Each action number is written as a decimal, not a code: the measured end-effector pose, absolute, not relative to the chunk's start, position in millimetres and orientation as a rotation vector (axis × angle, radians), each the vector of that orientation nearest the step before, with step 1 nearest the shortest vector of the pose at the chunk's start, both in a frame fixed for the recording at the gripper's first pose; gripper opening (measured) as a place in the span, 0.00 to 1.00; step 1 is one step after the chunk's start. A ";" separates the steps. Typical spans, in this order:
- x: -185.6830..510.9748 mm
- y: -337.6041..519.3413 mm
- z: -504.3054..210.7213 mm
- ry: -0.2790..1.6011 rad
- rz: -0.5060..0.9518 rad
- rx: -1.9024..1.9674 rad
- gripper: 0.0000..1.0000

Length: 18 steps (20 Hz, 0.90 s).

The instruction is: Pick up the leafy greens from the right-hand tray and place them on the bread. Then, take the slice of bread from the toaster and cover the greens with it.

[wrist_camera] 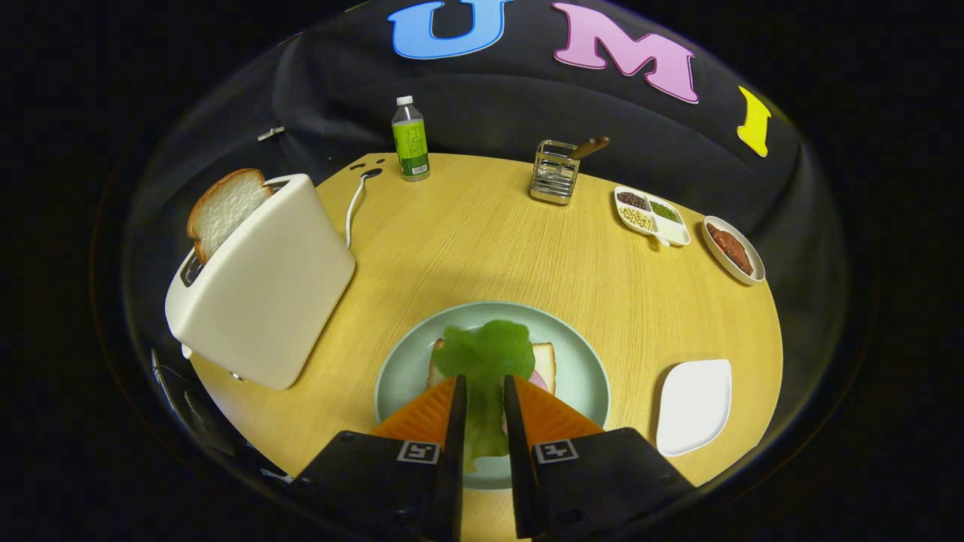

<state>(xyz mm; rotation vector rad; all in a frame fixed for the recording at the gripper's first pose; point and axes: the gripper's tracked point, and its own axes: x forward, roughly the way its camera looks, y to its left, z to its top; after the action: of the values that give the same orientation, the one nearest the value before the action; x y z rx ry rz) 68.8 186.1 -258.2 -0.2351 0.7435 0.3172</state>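
**Greens hanging between the fingers above the plated bread**

Nearest the lens, the gripper (484,391) is pointing down over a pale green plate (580,361), its two fingers sitting close together with a narrow gap between them. The leafy greens (486,350) are running through that gap: the stem end is lying between the fingers, and the broad leaf is spreading out just ahead of the fingertips. Both fingers appear to be pressing on the stem, so the jaws are clamped on the greens.

Under the leaf, a slice of bread (544,360) is lying on the plate, with a bit of pink filling showing beside the right finger. The leaf is covering much of that slice.

All of this is resting on a round, light wooden table (467,241), with dark cloth hanging behind it as the booth's wall. To the left of the plate, a white toaster (263,286) is standing with a second bread slice (224,207) sticking up from its slot. To the right of the plate, a white tray (694,406) is lying near the table's edge. Farther back, a green-labelled bottle (410,139), a wire utensil holder (555,175), a divided dish of beans (651,214) and a small dish of red sauce (732,250) are standing along the far rim.
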 end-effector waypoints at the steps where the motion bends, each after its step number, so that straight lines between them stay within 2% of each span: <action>1: 69.9 185.5 -259.3 0.743 0.314 -0.242 0.37; 2: 70.2 185.2 -263.3 0.750 0.310 -0.251 0.40; 5: 67.3 184.6 -263.8 0.749 0.317 -0.270 0.77; 7: 67.5 185.9 -259.0 0.727 0.327 -0.278 0.94; 9: 66.0 188.1 -251.1 0.711 0.330 -0.257 1.00; 12: 66.5 202.9 -217.9 0.630 0.355 -0.218 1.00; 18: 52.6 266.7 -123.3 0.422 0.492 -0.171 1.00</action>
<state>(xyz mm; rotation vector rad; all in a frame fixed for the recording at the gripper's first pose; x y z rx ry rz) 52.6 266.7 -123.3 -0.1707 0.4217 0.4921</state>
